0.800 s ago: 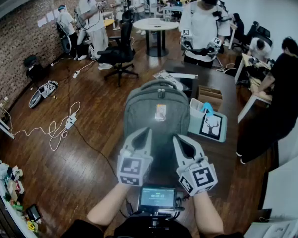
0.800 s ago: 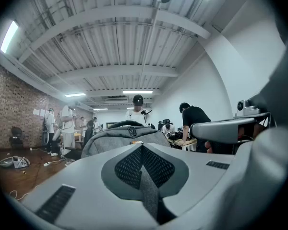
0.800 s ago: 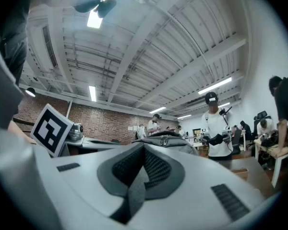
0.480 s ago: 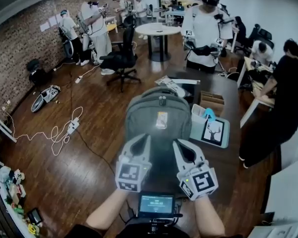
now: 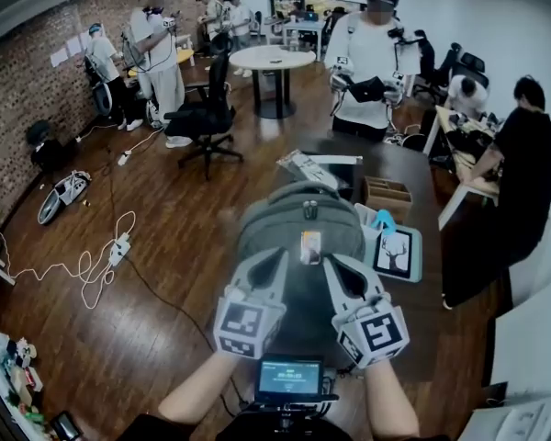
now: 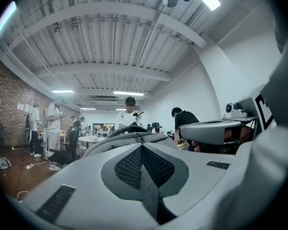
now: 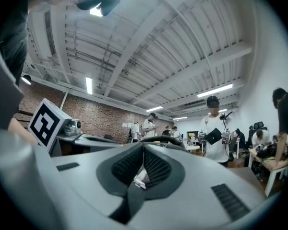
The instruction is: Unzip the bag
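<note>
Bag: the grey backpack (image 5: 298, 214) stood upright on the dark counter (image 5: 399, 159), just beyond both grippers.
Left gripper (image 5: 274, 257): jaws pressed together with nothing between them, tips near the backpack's front.
Right gripper (image 5: 330, 263): jaws closed narrow; a small white scrap (image 7: 140, 178) sat between the pads, too small to identify.
Beside the backpack: a deer picture (image 5: 394, 251) lay flat, at the right.

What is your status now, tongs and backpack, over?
Left tongs shut, empty. Right tongs shut, small white bit at pads, unclear what. Grey backpack upright, zip pulls at top, looks closed. Nothing between tongs and backpack.
</note>
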